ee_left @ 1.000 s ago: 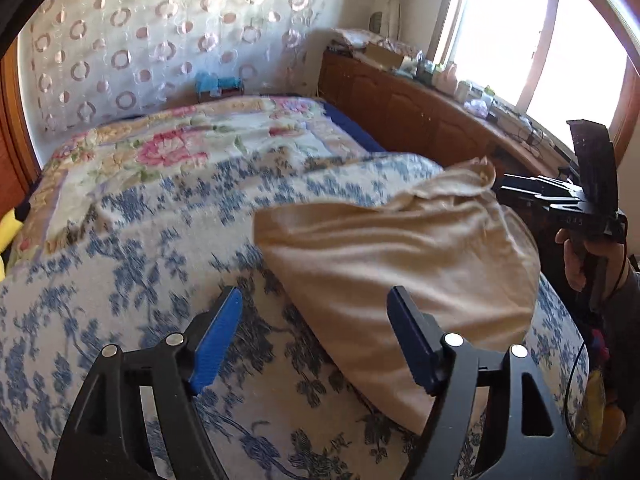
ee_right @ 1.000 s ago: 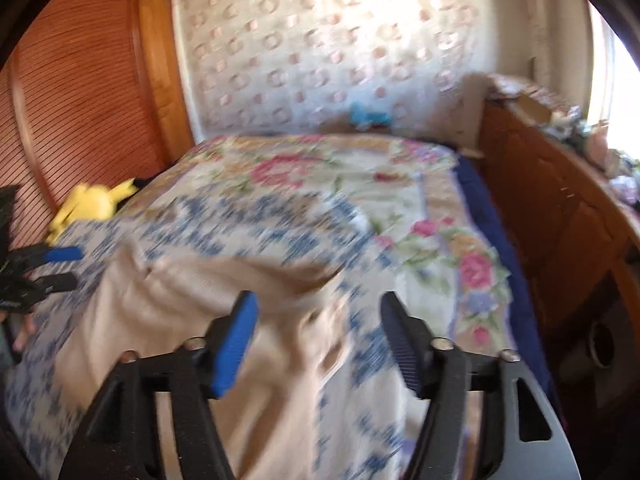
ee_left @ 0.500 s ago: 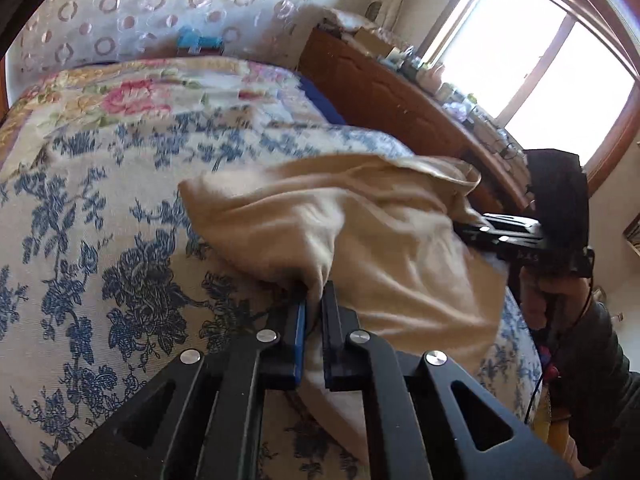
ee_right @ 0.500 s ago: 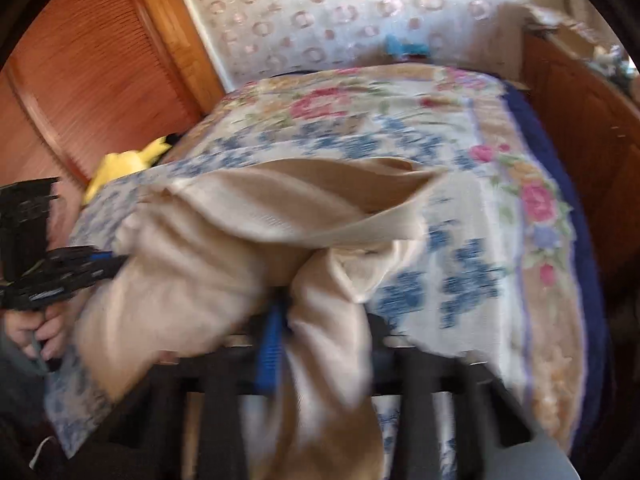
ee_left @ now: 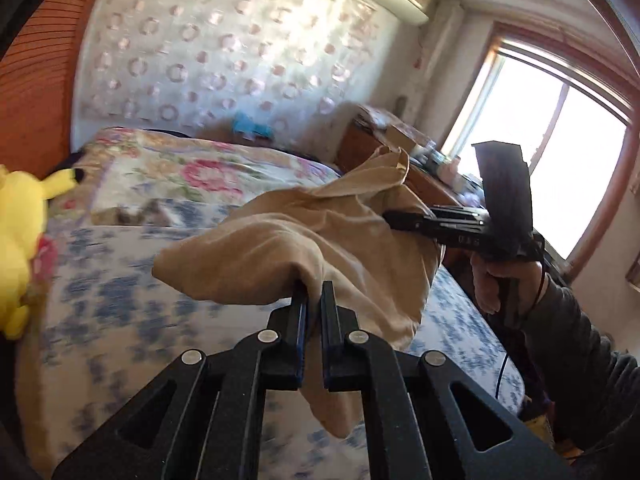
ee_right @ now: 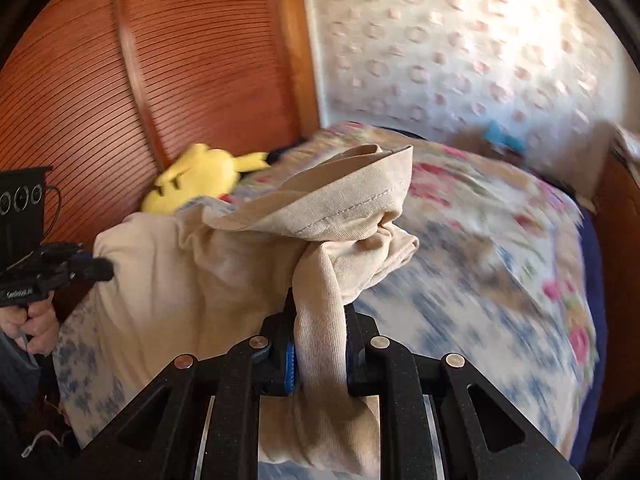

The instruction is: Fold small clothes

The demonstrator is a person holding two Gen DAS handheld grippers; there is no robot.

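Note:
A beige garment hangs lifted above the bed, held between both grippers. My left gripper is shut on one edge of it; the cloth bunches over the fingertips and droops below. My right gripper is shut on the opposite edge of the garment, with a thick roll of fabric between the fingers. In the left wrist view the right gripper shows at the far side, clamped on the cloth. In the right wrist view the left gripper shows at the left edge.
The bed has a blue and pink floral cover. A yellow plush toy lies at its left side, by the wooden slatted door. A wooden cabinet and a bright window stand on the right.
Both grippers went from open to shut on the garment's edges, then lifted it off the bed. The cloth now hangs in the air between them.

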